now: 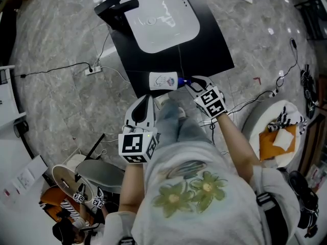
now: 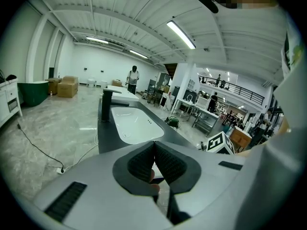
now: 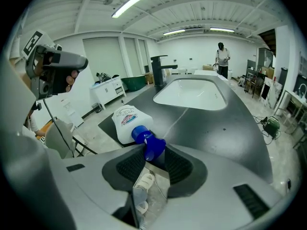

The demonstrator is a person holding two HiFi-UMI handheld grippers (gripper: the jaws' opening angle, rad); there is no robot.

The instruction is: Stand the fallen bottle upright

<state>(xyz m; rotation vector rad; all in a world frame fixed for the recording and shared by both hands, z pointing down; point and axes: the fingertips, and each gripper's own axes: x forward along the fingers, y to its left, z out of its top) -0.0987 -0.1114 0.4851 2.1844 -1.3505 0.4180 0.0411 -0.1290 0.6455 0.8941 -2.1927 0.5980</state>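
A white bottle (image 1: 162, 80) with a blue cap (image 1: 183, 81) lies on its side at the near edge of the black counter (image 1: 209, 45). My right gripper (image 1: 190, 84) reaches it from the right. In the right gripper view the blue cap (image 3: 149, 143) fills the gap between the pad tips of that gripper (image 3: 154, 153), and the bottle's body (image 3: 125, 122) points away. My left gripper (image 1: 148, 99) hangs short of the counter, close to the person's legs. Its pads meet in the left gripper view, where the left gripper (image 2: 154, 146) holds nothing.
A white sink basin (image 1: 163, 19) is set in the counter, with a black faucet (image 1: 116, 6) on its left side. A power strip and cable (image 1: 93, 70) lie on the stone floor. A round white seat with orange cloth (image 1: 278, 137) stands at the right.
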